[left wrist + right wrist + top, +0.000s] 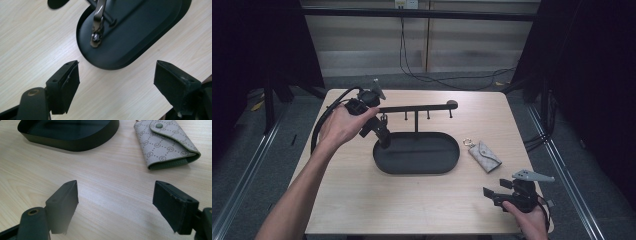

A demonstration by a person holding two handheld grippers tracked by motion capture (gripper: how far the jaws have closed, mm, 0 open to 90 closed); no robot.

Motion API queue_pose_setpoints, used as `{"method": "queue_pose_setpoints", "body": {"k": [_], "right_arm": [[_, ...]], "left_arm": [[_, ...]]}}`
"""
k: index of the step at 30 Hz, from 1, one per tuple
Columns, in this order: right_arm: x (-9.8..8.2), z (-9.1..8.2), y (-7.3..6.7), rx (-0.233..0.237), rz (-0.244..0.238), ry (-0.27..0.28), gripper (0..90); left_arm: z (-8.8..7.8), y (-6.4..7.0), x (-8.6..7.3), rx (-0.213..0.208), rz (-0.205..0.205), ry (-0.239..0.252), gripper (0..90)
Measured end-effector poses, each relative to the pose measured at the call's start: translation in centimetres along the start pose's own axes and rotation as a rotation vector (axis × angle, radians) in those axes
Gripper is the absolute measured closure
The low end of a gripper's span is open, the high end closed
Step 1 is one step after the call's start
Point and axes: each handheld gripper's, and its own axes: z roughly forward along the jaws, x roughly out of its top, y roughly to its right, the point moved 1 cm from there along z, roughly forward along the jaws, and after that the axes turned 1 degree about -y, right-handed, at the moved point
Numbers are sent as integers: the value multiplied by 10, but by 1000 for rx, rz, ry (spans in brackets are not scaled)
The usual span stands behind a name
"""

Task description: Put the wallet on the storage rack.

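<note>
A black oval tray (pixel 452 161) with a post and a hooked crossbar (pixel 417 107) stands mid-table. A small metal piece (pixel 97 27) hangs from the bar's left end over the tray (pixel 140 37); I cannot tell what it is. My left gripper (pixel 382 134) hovers at the tray's left end, jaws open and empty (pixel 116 72), just short of the hanging piece. A grey patterned key pouch (pixel 485 156) with a ring lies right of the tray. My right gripper (pixel 492 193) rests low near the front right corner, open (pixel 115 192), with the pouch (pixel 165 145) ahead of it.
The light wooden table (pixel 412 205) has bare space in front of the tray and at its left. Its front edge is close behind the right gripper. Dark floor, metal rails and trailing cables surround the table.
</note>
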Motion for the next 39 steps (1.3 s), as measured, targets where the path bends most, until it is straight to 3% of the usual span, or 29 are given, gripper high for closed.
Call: {"method": "queue_pose_setpoints", "body": {"k": [3,8,11,14,16,17,18,20,22,24,26,31,33,37,39], "right_arm": [[-1,-1,0,-1,-13,0,204],[0,0,0,0,-7,2,204],[0,0,0,1,-3,-1,204],[0,0,0,3,1,-2,204],[-1,0,0,2,-5,1,204],[-1,0,0,2,-5,1,204],[-1,-1,0,4,-3,2,204],[-1,-1,0,8,0,1,204],[0,0,0,11,3,-1,204],[0,1,0,15,1,-4,204],[0,1,0,16,-1,-4,204],[0,0,0,10,-1,2,204],[0,0,0,8,2,2,204],[0,0,0,6,5,3,204],[1,0,0,3,4,5,204]], "left_arm": [[2,-2,-9,21,0,26,200],[6,-8,-22,3,-2,68,200],[11,-8,-32,-14,32,102,198],[15,-9,-41,-8,35,113,198],[17,-8,-46,-13,39,147,197],[18,-7,-49,-6,37,173,197],[20,-5,-55,46,64,202,199],[22,-5,-58,53,68,213,200],[28,-7,-69,28,62,259,204],[29,-7,-72,27,60,263,211],[30,-7,-79,28,38,307,233],[37,-3,-94,26,33,328,254],[39,-4,-99,-6,32,343,255],[45,-6,-114,-42,-50,449,255],[47,-6,-116,-44,-47,451,255]]}}
